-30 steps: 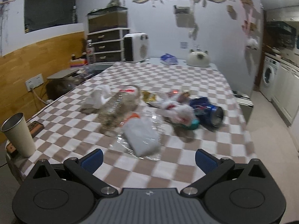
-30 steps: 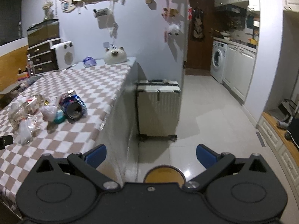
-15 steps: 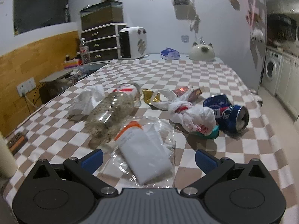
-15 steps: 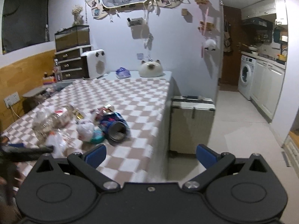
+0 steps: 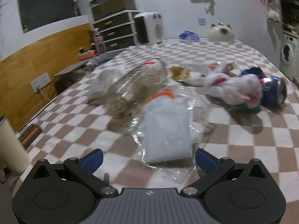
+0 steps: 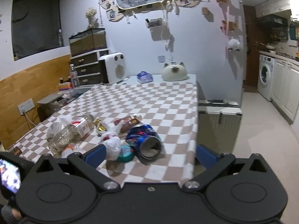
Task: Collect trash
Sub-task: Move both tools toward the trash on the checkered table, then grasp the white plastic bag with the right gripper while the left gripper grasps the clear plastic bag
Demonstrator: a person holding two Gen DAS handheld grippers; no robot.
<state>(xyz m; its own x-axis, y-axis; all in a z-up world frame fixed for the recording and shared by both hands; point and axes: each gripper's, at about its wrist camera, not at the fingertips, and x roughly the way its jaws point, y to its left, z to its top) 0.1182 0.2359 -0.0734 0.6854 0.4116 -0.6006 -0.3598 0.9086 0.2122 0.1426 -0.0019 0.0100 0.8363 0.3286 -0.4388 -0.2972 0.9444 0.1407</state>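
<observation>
Left gripper (image 5: 148, 158) spread wide, empty, low over the clear plastic bag (image 5: 168, 128) at lower center of frame. Right gripper (image 6: 149, 154) also wide open, empty, above the blue can (image 6: 144, 140) in mid-frame, near the tablecloth (image 6: 149, 100) edge. Risk: the thin film slips or only a corner gets pinched; a nudged can may roll off. Left view is motion-blurred; bottle (image 5: 134, 87) contents unclear. No bin visible.

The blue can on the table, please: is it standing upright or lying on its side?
On its side. The blue can lies on the checked cloth, round end facing the camera.
</observation>
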